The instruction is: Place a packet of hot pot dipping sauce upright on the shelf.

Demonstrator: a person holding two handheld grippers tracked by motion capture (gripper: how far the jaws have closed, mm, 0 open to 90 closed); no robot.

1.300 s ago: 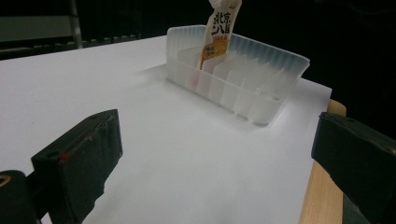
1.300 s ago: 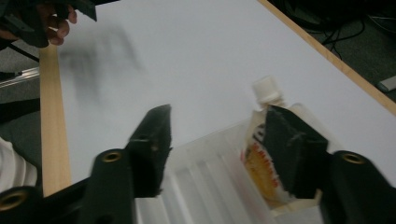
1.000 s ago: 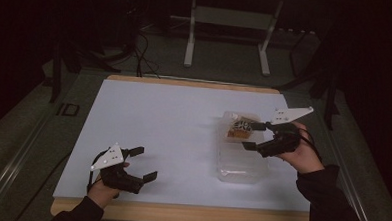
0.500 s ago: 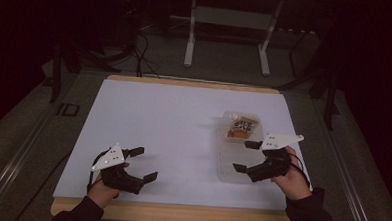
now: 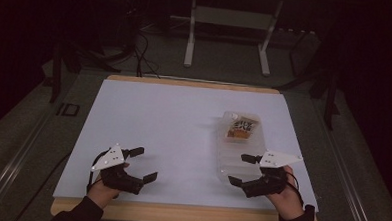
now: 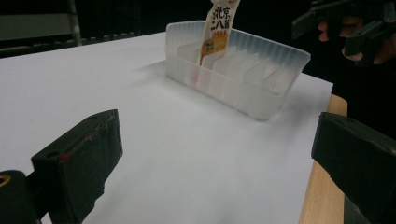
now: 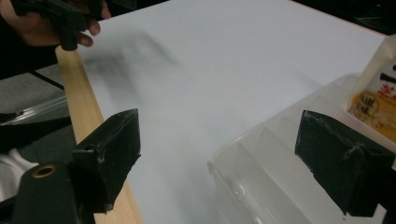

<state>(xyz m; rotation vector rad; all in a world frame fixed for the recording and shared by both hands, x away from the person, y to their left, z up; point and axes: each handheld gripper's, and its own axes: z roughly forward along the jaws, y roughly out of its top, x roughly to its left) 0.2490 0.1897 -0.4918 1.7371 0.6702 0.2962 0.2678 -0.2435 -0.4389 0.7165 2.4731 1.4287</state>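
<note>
A clear plastic bin with dividers lies on the white table right of centre. A snack packet with printed characters stands in its far slot. My right gripper hovers open over the bin's near end, nothing between its jaws. My left gripper rests open near the table's front left edge, empty. In the left gripper view the right gripper shows at the upper right.
The white table sheet ends at a wooden front edge. Behind the table stand a metal frame and cables on the dark floor.
My right gripper has drawn back from the packet at the bin's far end to the near end, toward the front edge. The left gripper has stayed put.
</note>
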